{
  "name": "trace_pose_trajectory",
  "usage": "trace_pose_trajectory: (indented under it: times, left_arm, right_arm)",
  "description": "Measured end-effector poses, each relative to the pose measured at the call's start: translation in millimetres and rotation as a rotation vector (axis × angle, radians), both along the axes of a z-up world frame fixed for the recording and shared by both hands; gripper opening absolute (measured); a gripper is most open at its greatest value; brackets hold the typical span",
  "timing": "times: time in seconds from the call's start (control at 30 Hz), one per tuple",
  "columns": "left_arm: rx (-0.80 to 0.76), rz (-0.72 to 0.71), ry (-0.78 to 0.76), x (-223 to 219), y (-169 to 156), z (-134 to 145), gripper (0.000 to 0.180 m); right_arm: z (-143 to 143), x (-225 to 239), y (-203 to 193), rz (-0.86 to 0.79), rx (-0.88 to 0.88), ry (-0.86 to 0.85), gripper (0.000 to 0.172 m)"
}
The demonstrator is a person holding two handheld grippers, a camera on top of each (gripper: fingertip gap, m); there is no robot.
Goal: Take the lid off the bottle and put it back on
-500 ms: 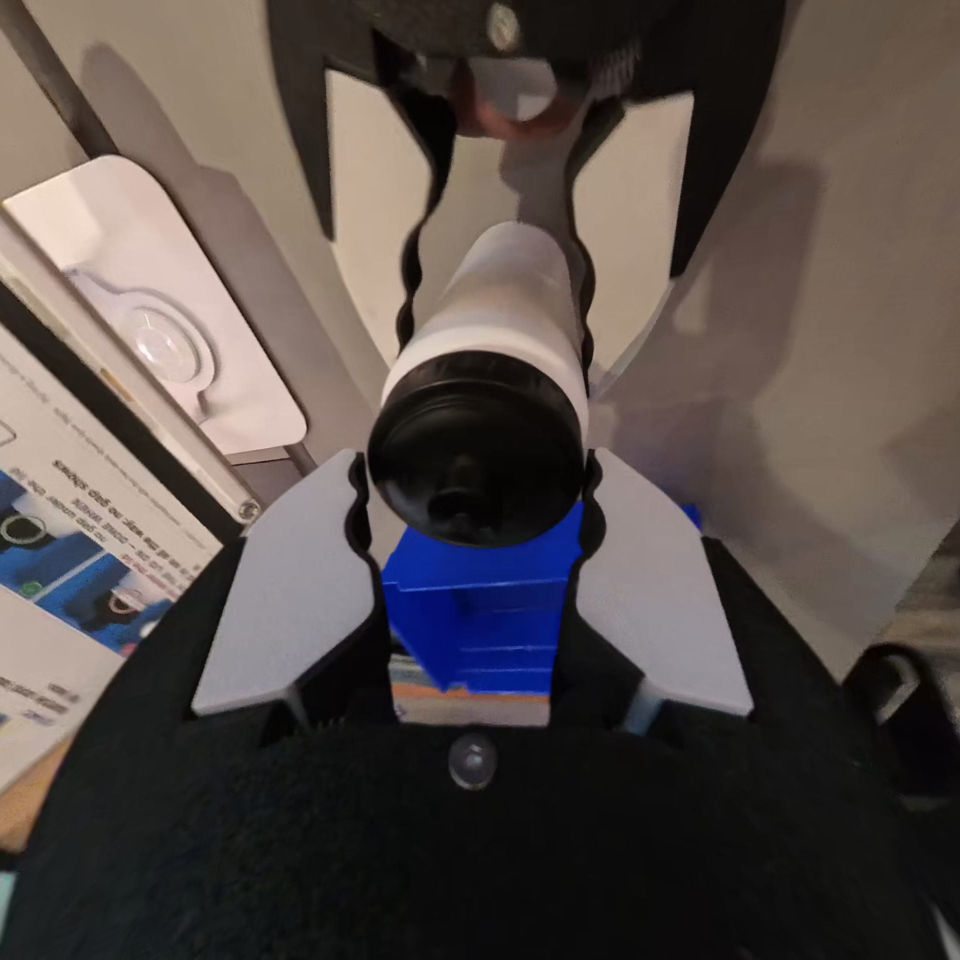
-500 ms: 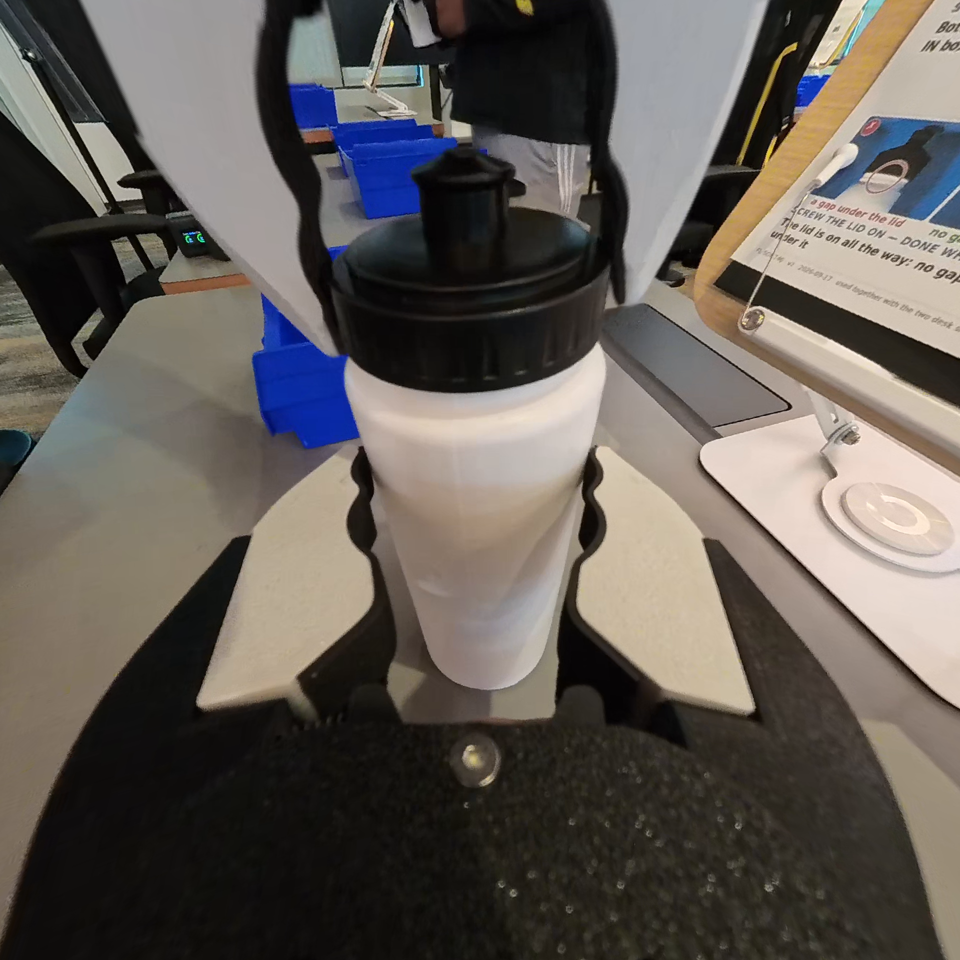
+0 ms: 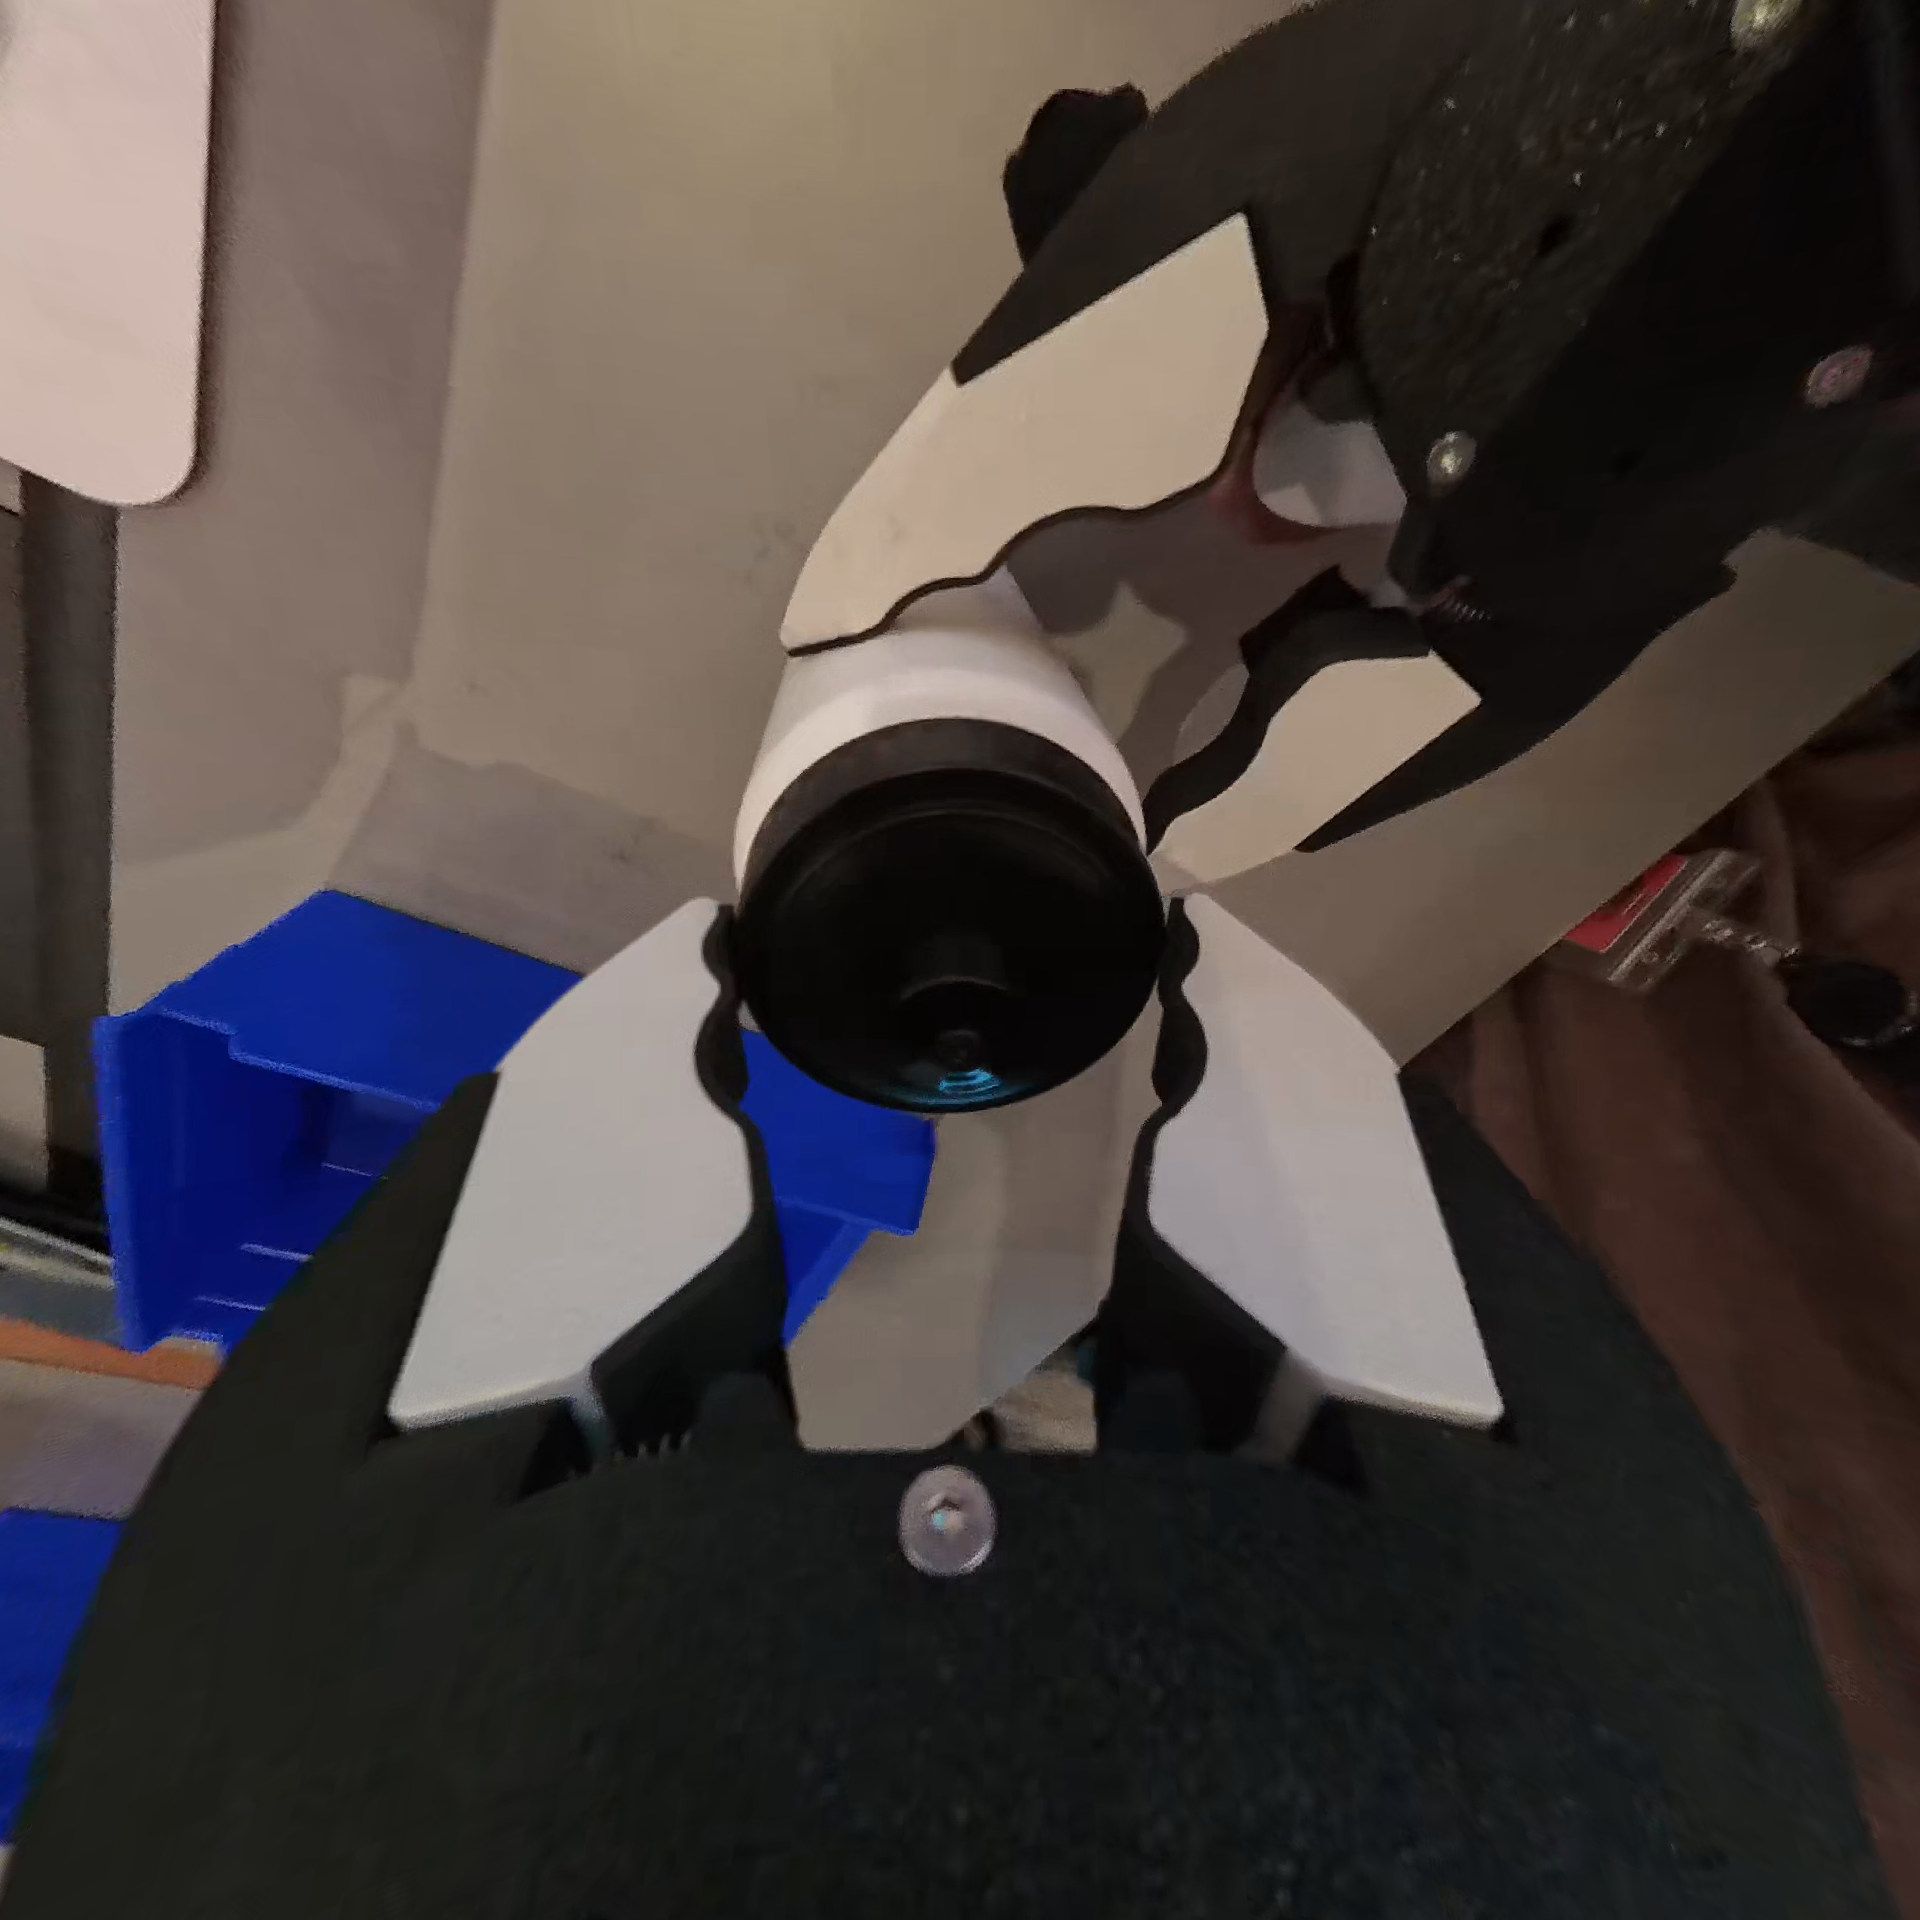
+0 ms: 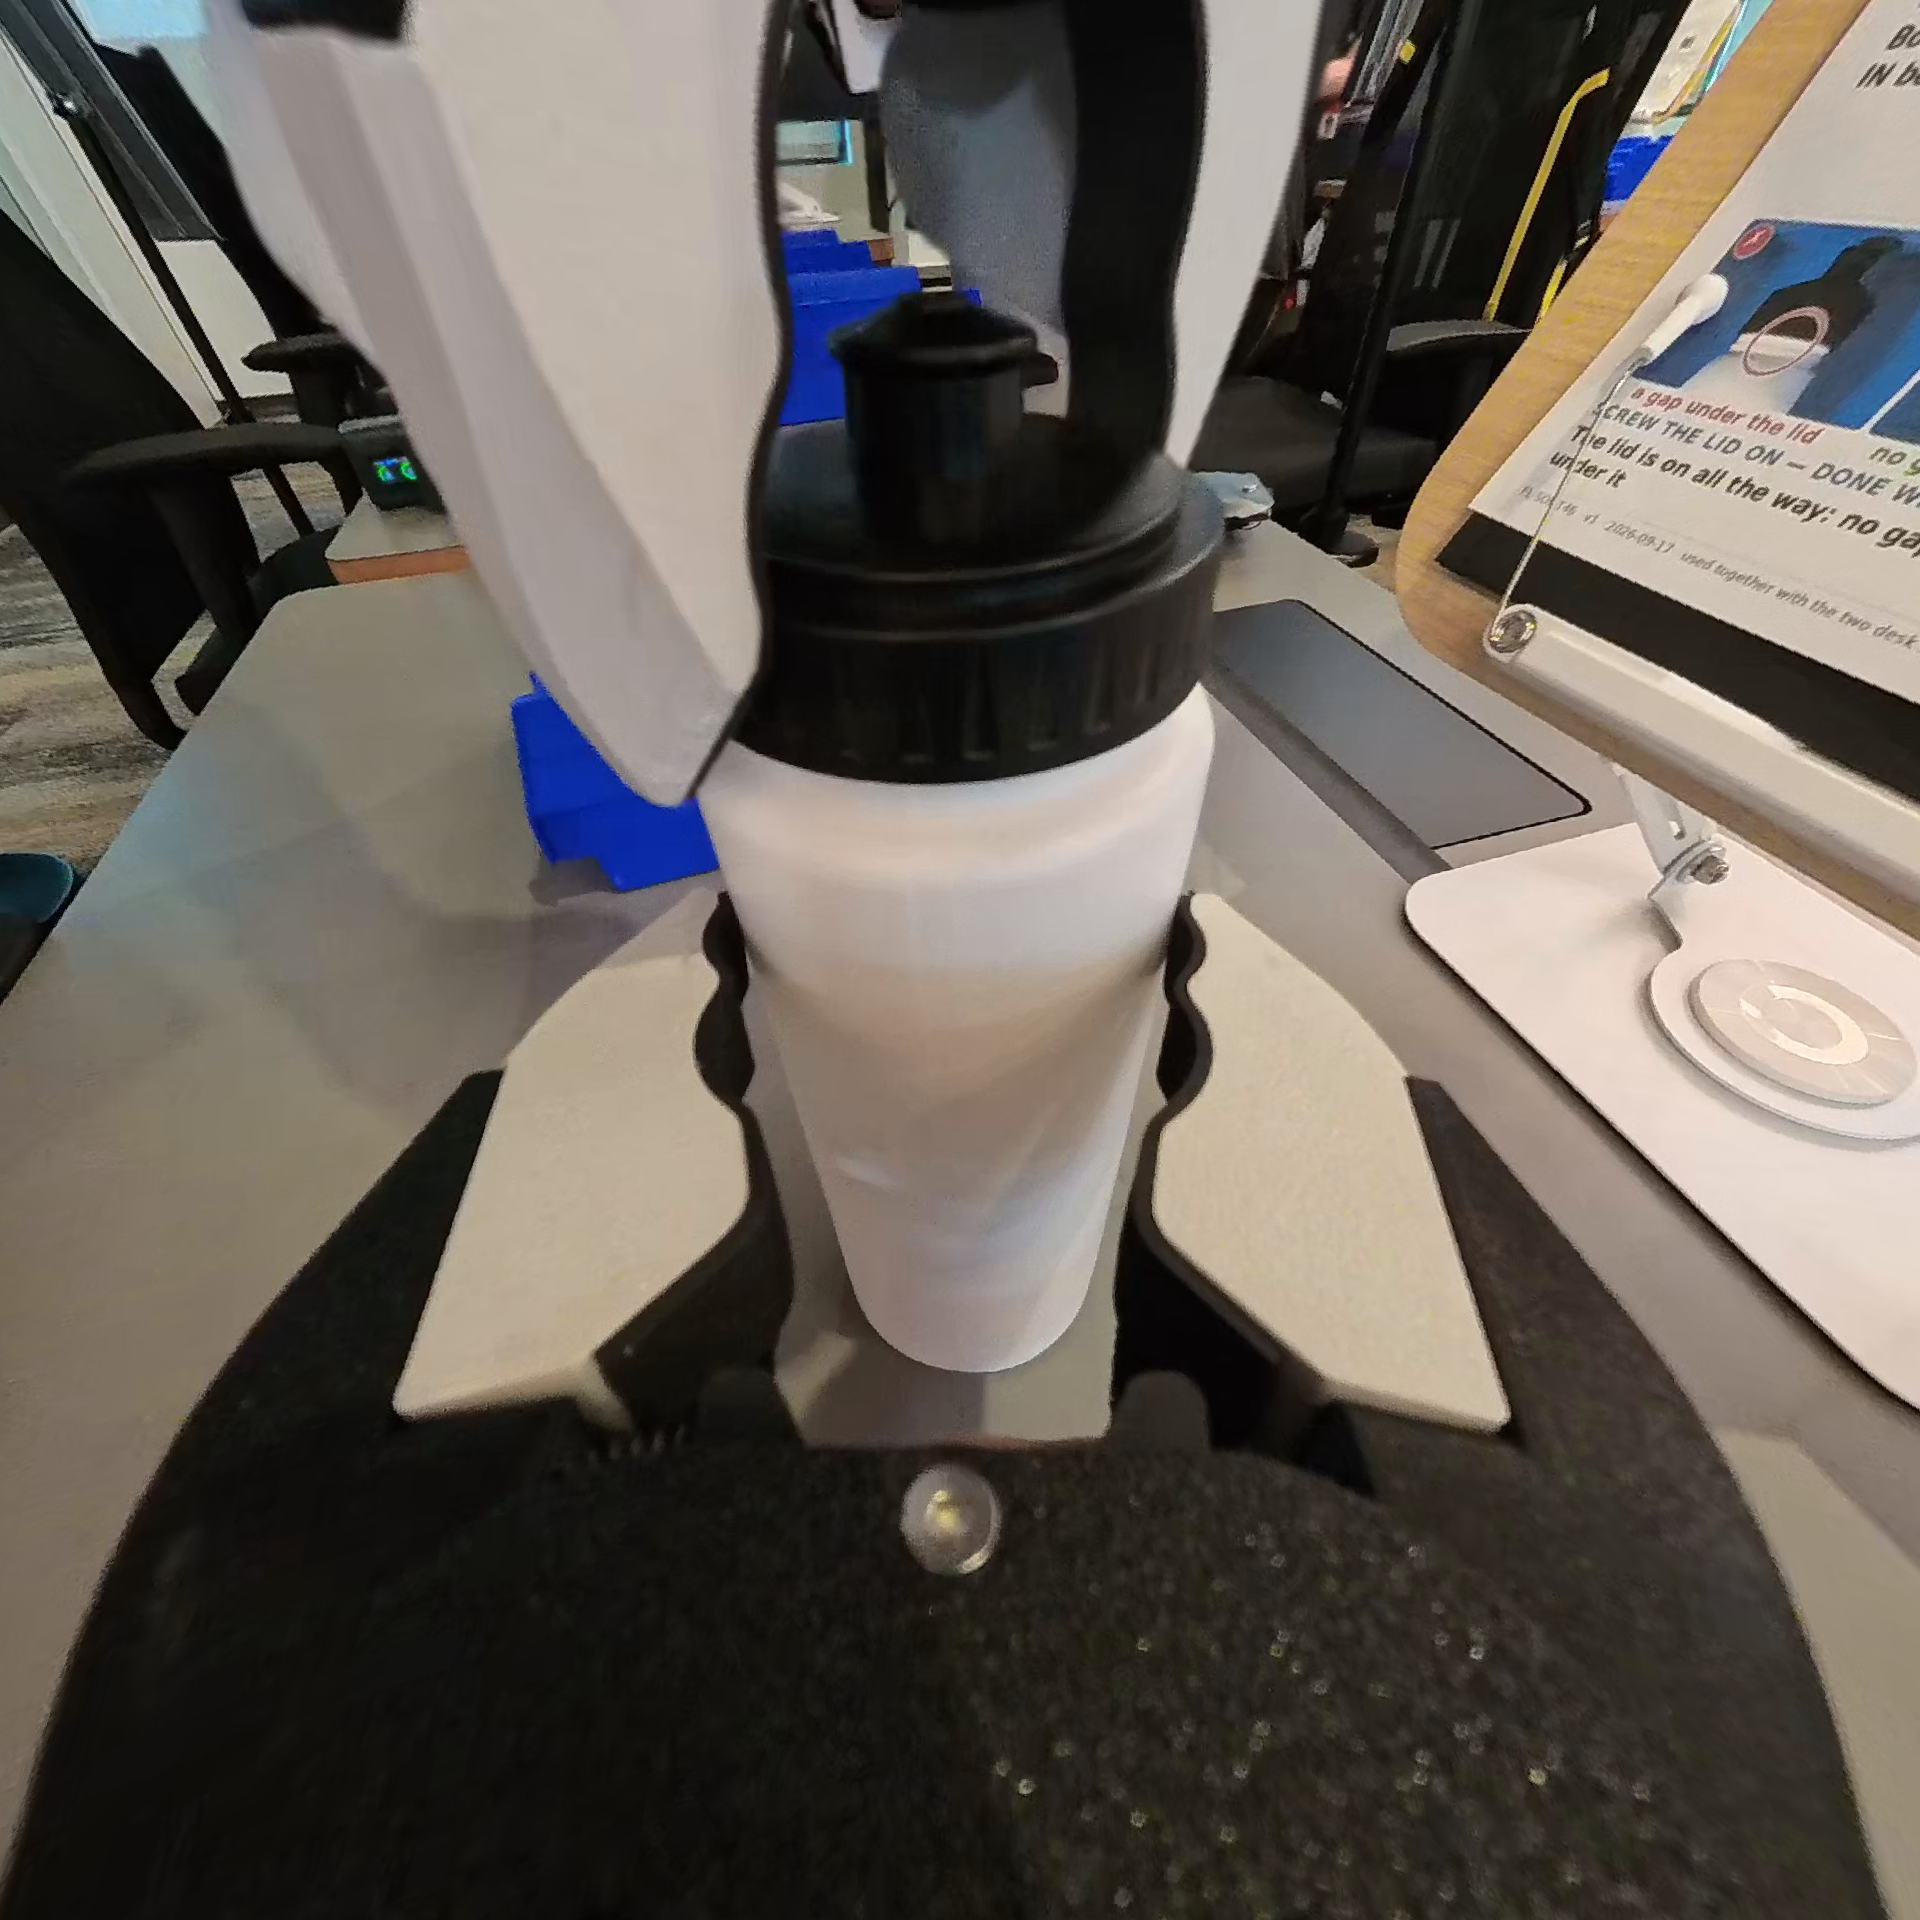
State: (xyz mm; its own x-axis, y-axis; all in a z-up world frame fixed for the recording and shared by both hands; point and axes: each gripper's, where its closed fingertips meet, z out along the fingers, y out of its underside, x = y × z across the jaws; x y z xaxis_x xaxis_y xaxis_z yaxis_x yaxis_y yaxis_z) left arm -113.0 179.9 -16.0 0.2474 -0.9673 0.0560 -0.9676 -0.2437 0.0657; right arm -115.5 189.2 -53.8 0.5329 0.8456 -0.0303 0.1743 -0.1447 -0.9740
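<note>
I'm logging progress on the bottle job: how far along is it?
Done: both grips are set. The right gripper clamps the white bottle; the left gripper clamps the black lid. In hand: the twist. Left: the lid sits on the bottle; whether it has been off cannot be told.

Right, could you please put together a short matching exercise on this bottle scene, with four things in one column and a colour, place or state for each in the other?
Things:
1 lid
2 bottle
3 bin
4 right hand-held gripper

Descriptions:
a blue, on the desk
b white, upright
c clamps the bottle's body
d black, on top of the bottle

Pairs: 1-d, 2-b, 3-a, 4-c
</note>
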Motion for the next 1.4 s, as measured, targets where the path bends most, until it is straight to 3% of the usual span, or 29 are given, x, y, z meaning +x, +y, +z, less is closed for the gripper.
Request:
trace_pose_trajectory:
  times: [0.13,0.27,0.33,0.43,0.5,0.63,0.73,0.8,0.87,1.0,1.1,1.27,1.33,1.4]
  left_arm:
    - [0.043,-0.385,0.039,-4,0,0,0.076]
    - [0.165,-0.939,0.026,-4,7,-5,0.077]
    - [0.192,-1.057,0.02,-1,9,-7,0.078]
    - [0.203,-1.047,0.017,0,10,-6,0.078]
    - [0.201,-0.953,-0.007,1,7,-2,0.081]
    - [0.112,-0.551,-0.182,17,1,27,0.089]
    - [0.074,-0.231,-0.185,17,8,32,0.085]
    - [0.039,-0.117,-0.149,11,6,25,0.082]
    - [0.051,-0.096,-0.094,3,7,14,0.082]
    - [0.031,-0.17,-0.059,-1,1,5,0.074]
    - [0.048,-0.437,-0.008,-6,0,5,0.073]
    - [0.101,-1.029,0.077,-9,2,5,0.074]
    - [0.092,-1.112,0.09,-7,4,5,0.074]
    - [0.087,-1.11,0.085,-6,6,5,0.074]
  right_arm:
    - [0,-1,-3,0.018,0.009,-0.008,0.077]
    - [0,-3,-3,0.022,0.013,-0.009,0.077]
    - [0,-2,-2,0.019,0.01,-0.001,0.077]
    - [0,-1,-2,0.015,0.003,0.001,0.077]
    - [0,-1,-2,0.015,0.004,0.003,0.077]
    - [0,-1,-1,0.014,0.001,0.008,0.077]
    - [-1,-1,-1,0.014,0.002,0.004,0.077]
    - [-1,-1,-1,0.014,0.002,0.002,0.077]
    - [-1,-1,-1,0.014,0.001,0.002,0.077]
    - [-1,-1,-2,0.015,0.002,0.001,0.077]
    - [-1,-3,-4,0.027,0.011,-0.004,0.077]
    - [-1,-5,-6,0.043,0.021,-0.014,0.077]
    - [-1,-4,-6,0.04,0.016,-0.011,0.077]
    - [-2,-3,-4,0.033,0.008,-0.005,0.077]
